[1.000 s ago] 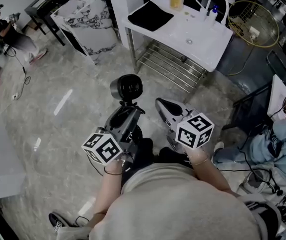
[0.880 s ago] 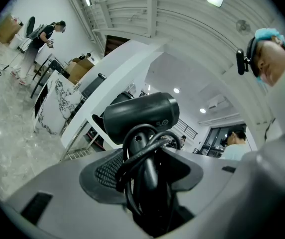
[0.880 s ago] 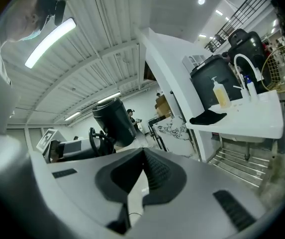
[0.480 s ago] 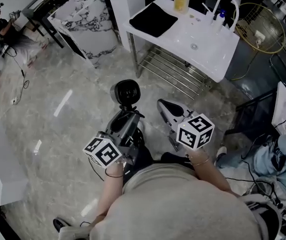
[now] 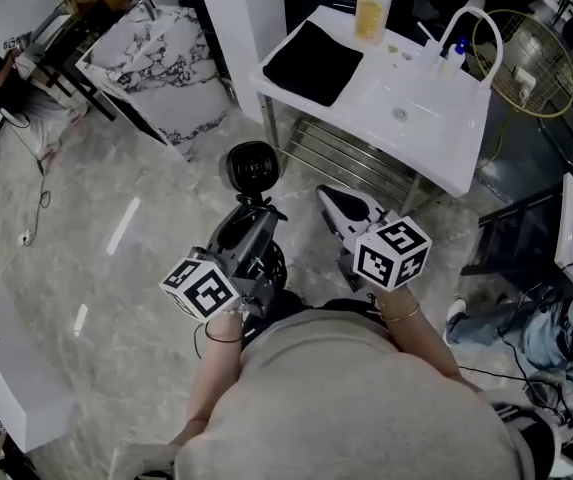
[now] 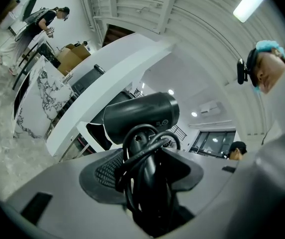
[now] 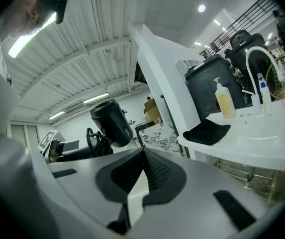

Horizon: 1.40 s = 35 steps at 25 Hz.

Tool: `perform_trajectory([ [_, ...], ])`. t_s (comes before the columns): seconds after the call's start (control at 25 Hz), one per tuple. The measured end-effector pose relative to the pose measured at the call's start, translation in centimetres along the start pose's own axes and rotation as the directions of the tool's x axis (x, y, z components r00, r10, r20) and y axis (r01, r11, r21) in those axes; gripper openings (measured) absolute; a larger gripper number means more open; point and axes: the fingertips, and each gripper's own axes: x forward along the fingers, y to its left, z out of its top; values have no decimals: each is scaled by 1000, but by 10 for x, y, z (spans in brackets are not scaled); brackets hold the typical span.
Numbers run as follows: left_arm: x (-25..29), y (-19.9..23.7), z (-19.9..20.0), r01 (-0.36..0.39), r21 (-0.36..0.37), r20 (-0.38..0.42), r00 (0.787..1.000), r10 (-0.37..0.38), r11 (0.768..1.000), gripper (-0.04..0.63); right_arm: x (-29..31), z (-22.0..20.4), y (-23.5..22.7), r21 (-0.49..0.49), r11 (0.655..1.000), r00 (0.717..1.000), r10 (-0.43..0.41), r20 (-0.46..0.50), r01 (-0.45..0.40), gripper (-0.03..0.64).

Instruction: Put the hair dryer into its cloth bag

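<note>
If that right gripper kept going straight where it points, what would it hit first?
The right gripper would probably meet the marble counter first, passing left of the sink table; depth is hard to judge.

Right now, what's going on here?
A person holds the dryer by its handle in the left gripper, with the cord looped round the handle. The right gripper is shut and empty. The black bag lies on the sink counter ahead, not yet touched.
</note>
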Motion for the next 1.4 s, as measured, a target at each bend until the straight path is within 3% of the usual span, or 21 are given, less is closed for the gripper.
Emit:
perform_trajectory([
  [0.28,25,52,47,38,0,-24,999,-38,999,232,69,12,-12,-8,1000,1000,-13,-23,13,-1],
  [0.52,39,84,54,19,5,-50,999,-19,1000,232,80,3,-33,29,998,996,-57,-70,60,0],
  [0.76,54,108,54,8,-47,-60,998,-11,999,232,94,0,-55,47,994,991,-95,-91,99,0],
  [1.12,104,141,71,-12,-59,-85,996,7,998,232,141,21,-99,31,994,990,-96,-101,100,-2],
  [1.4,166,168,106,-25,-22,-103,994,22,999,232,193,61,-154,24,997,993,-69,-96,71,-2],
])
